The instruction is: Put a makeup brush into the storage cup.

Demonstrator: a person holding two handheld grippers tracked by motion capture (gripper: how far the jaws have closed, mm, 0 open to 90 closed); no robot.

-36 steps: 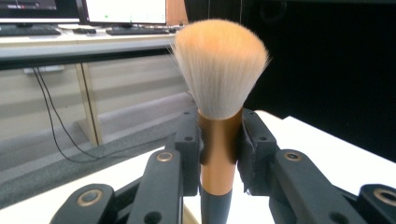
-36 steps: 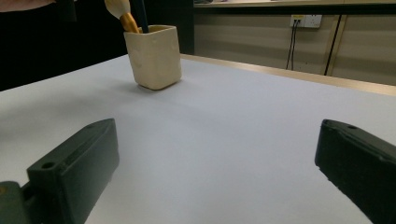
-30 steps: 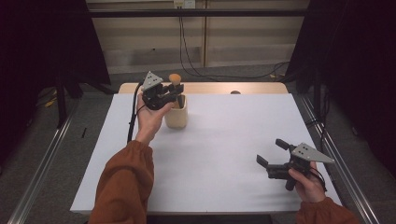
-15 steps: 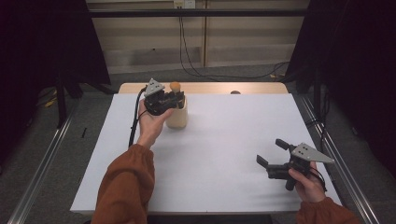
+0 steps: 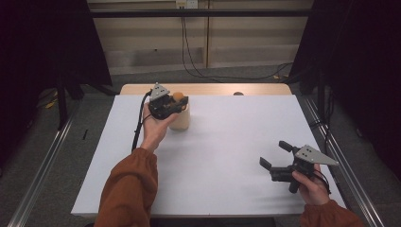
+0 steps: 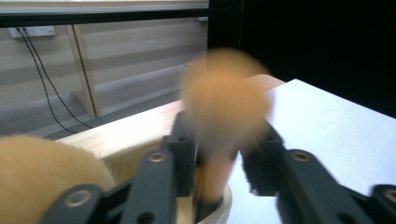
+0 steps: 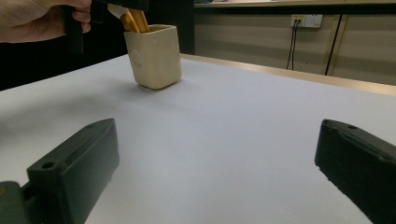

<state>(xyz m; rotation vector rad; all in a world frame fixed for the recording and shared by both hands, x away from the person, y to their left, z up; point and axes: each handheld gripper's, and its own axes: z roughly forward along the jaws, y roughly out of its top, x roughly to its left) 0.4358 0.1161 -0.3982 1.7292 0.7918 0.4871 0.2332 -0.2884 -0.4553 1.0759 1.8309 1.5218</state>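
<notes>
The person's left gripper [image 5: 182, 101] is hovering over the cream cup [image 5: 180, 120], which is standing at the far left part of the white table [image 5: 227, 142]. A brush [image 5: 178, 96] with a fluffy orange head is standing between its jaws, with the handle pointing down into the cup. In the left gripper view the brush [image 6: 224, 102] is looking blurry, and its thin handle is going down past the cup's rim [image 6: 219, 210]. The jaws have just been opening, and there seems to be a small dark gap showing beside the handle, so the grip is looking let go, not tight. A second fuzzy tan thing [image 6: 28, 177] is sitting very close to that camera, and it is too blurry to tell what it is. In the right gripper view the cup [image 7: 154, 56] is showing with a gold handle [image 7: 135, 19] sticking out of the top. The right gripper [image 5: 274, 153] is waiting near the front right corner, well apart from the cup, with its jaws spread wide and nothing in them. It looks like the step is dropping the brush into the cup. Next, the left hand is probably needing to open a bit more and lift straight up, so it is not bumping the brush or tipping the cup.
</notes>
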